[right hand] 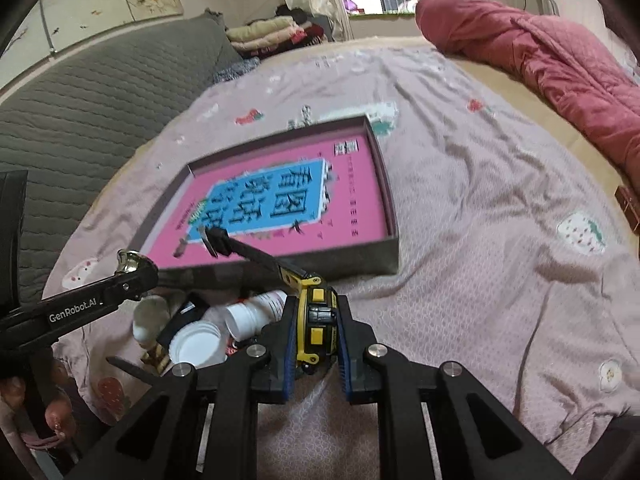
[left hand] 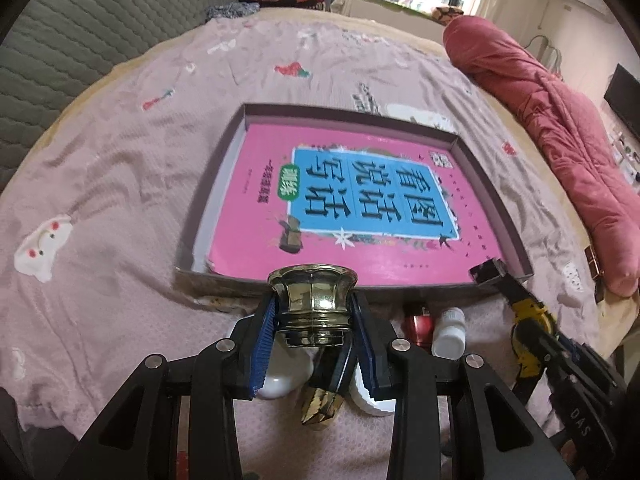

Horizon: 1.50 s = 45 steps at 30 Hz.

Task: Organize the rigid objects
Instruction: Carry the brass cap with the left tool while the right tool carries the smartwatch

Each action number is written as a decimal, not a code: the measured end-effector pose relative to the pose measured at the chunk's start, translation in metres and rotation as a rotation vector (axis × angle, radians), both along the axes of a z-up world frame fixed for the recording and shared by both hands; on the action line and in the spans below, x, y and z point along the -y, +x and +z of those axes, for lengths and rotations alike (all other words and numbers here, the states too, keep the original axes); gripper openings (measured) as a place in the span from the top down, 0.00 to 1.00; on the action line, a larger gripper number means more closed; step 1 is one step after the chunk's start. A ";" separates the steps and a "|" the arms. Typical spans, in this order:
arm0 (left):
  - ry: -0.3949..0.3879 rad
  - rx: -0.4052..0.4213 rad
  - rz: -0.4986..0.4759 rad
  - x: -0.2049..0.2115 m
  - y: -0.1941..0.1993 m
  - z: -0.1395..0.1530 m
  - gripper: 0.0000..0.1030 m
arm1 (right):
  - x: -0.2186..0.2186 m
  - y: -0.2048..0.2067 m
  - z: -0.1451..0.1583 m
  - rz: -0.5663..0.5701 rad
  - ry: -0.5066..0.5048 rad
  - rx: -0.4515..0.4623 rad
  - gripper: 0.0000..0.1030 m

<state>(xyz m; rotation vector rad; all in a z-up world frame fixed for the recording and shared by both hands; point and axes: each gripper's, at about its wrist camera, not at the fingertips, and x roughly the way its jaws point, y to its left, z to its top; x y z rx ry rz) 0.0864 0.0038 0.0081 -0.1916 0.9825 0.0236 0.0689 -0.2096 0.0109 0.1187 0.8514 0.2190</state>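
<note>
My left gripper (left hand: 314, 312) is shut on a shiny gold metal cup (left hand: 313, 304) and holds it above the bed just before the near edge of a shallow grey box (left hand: 520, 240). A pink book (left hand: 340, 200) lies flat in the box. My right gripper (right hand: 316, 320) is shut on a yellow and black tape measure (right hand: 314, 324) whose black tape end (right hand: 218, 242) sticks out over the box's near edge. In the left wrist view the tape measure (left hand: 530, 324) is at the right. In the right wrist view the left gripper (right hand: 132, 272) with the gold cup is at the left.
On the pink bedsheet (left hand: 120, 200) below the grippers lie white bottles (right hand: 256, 312), a white cap (right hand: 196, 344), a red item (left hand: 418, 326) and a gold piece (left hand: 320, 408). A red quilt (right hand: 540, 64) lies along the right. A grey headboard (right hand: 80, 120) is on the left.
</note>
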 end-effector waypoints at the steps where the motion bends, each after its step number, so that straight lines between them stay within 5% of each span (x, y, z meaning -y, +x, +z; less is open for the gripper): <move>1: 0.000 0.004 0.001 -0.001 -0.002 0.002 0.63 | -0.001 -0.002 0.005 0.006 -0.001 0.024 0.83; 6: 0.002 0.025 0.003 -0.008 -0.007 0.011 0.63 | -0.007 -0.007 0.025 0.037 -0.021 0.116 0.83; 22: 0.049 0.065 -0.003 -0.014 0.009 0.013 0.63 | -0.002 0.026 0.036 -0.011 -0.051 0.184 0.83; 45: 0.130 0.053 0.029 -0.023 0.065 -0.003 0.63 | -0.003 0.084 0.008 -0.051 -0.062 0.123 0.83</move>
